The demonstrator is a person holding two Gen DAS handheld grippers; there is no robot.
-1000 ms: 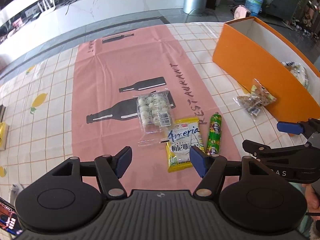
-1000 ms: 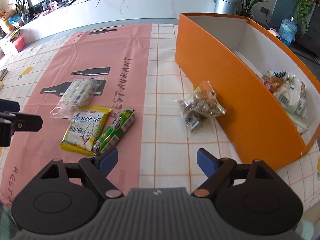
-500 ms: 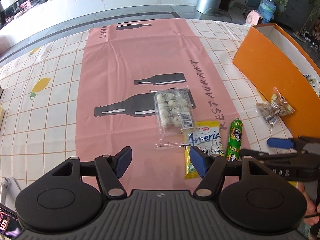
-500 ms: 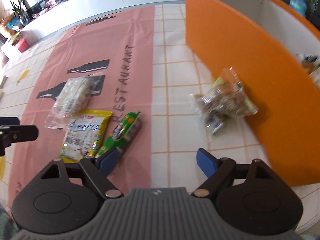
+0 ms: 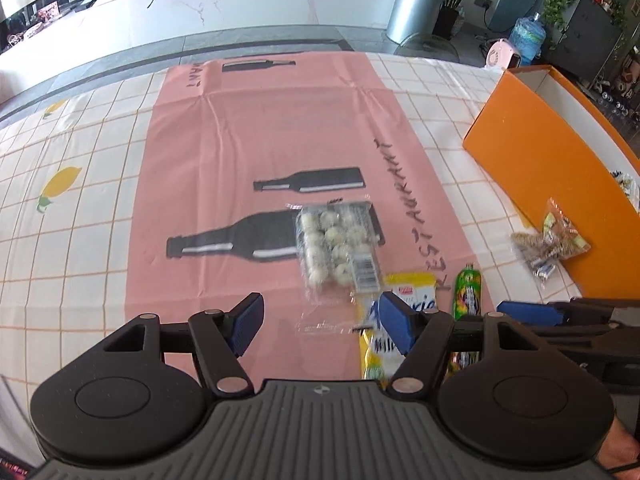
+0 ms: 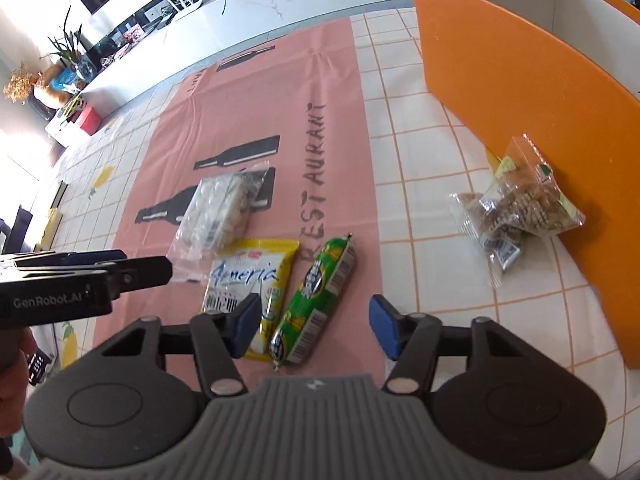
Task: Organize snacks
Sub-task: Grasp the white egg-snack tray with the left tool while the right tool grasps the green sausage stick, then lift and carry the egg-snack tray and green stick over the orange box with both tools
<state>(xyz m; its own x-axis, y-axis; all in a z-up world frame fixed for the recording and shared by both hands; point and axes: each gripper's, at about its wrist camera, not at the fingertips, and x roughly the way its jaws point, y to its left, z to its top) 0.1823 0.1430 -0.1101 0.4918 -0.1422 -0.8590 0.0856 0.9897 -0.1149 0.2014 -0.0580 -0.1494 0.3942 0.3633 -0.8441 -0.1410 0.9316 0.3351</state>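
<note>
A clear pack of white balls (image 5: pixel 338 250) (image 6: pixel 222 210), a yellow packet (image 6: pixel 250 286) (image 5: pixel 412 292) and a green sausage-shaped snack (image 6: pixel 314 302) (image 5: pixel 467 290) lie together on the pink cloth. A clear bag of brown snacks (image 6: pixel 518 210) (image 5: pixel 550 242) lies against the orange box (image 6: pixel 520 92) (image 5: pixel 540 160). My left gripper (image 5: pixel 320 326) is open and empty, just short of the clear pack. My right gripper (image 6: pixel 312 326) is open and empty, its tips either side of the green snack's near end.
The table has a checked cloth with a pink runner (image 5: pixel 260 152). The orange box stands at the right with a packet inside it (image 5: pixel 626 184). The left gripper's arm (image 6: pixel 80 284) shows at the left of the right wrist view.
Both grippers have swung left, away from the orange box. The right gripper now sits over the green snack and has come lower. Both stay open.
</note>
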